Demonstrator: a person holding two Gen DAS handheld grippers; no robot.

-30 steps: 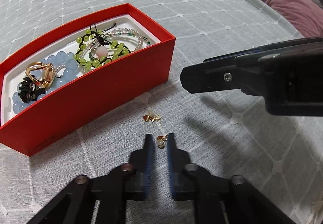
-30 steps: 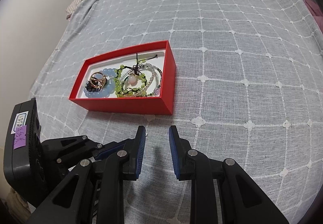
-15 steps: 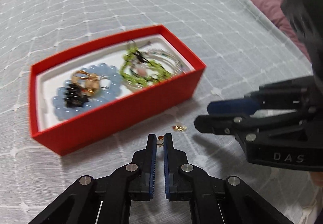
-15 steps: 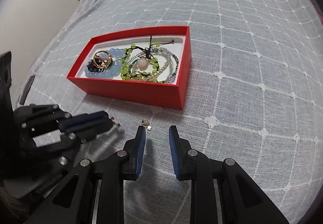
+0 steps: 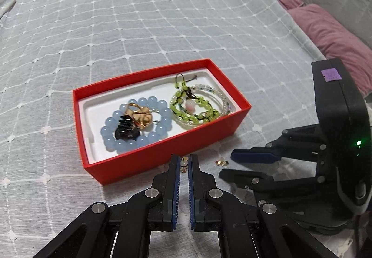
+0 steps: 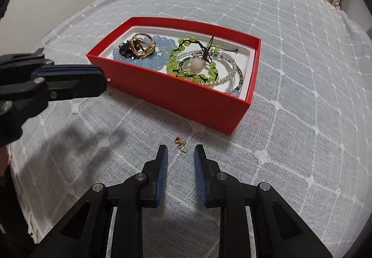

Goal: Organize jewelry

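L gripper [image 5: 184,166] is sitting low-centre of the left wrist view, raised off the bedspread [image 5: 162,25], jaws clamped on a small gold earring [image 5: 184,164] w/ its tips right in front of the red box [image 5: 144,160]. A sec ago it was down on the fabric, jaws wider. R gripper [image 6: 178,158] is hovering w/ jaws apart; 2nd earring [image 6: 181,141] is lying on the cloth just ahead, btwn its tips and the box. Bracelets [image 5: 193,106] are lying inside the box.

One red box [image 5: 162,155], two small earrings [image 6: 180,141] [image 5: 183,163], three bead bracelets (tangled together) [image 5: 136,125], one gold ring [image 5: 139,116].
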